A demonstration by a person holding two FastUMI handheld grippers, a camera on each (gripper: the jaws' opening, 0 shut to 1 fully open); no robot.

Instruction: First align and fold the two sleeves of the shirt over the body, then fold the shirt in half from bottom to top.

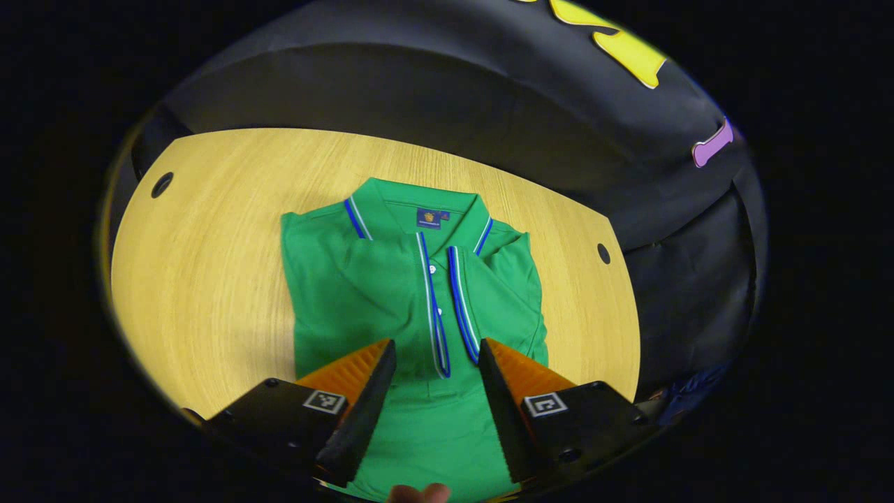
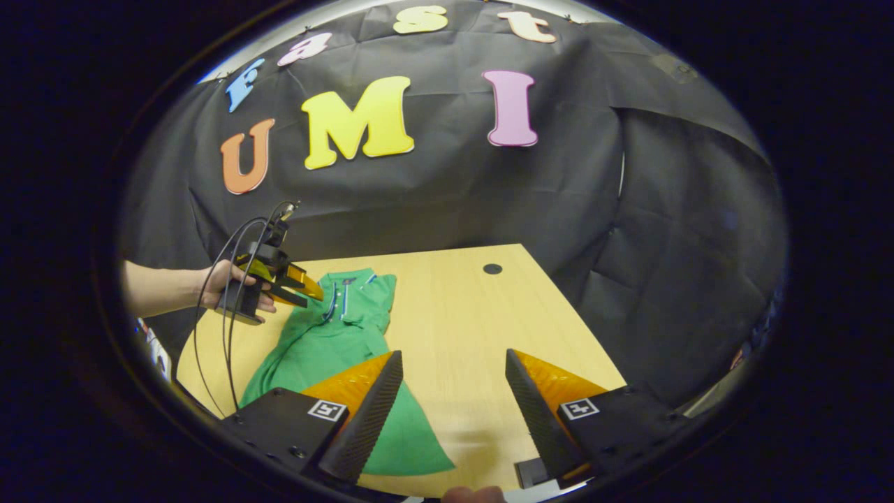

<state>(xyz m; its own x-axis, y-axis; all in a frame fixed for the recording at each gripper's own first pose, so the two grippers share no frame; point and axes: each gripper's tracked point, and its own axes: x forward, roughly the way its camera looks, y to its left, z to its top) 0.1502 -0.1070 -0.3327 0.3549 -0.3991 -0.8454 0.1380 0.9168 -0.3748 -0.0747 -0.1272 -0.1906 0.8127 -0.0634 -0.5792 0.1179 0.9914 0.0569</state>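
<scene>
Knit cloth shirt (image 1: 363,293), wood-grain table (image 1: 209,279)

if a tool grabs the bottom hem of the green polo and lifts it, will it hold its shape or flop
Probably flop: the green polo lies flat and softly creased on the wooden table. It looks thin and light, so the folded-in sleeves may slide out. The smooth tabletop may let it drag.

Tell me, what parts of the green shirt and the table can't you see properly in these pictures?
- Hem of the green polo shirt with blue-striped collar: left gripper view, hidden behind the left gripper and cut off at the bottom edge.
- Small dark neck label: left gripper view, too small to read.
- Near edge of the light wooden table: right gripper view, hidden behind the right gripper.
</scene>
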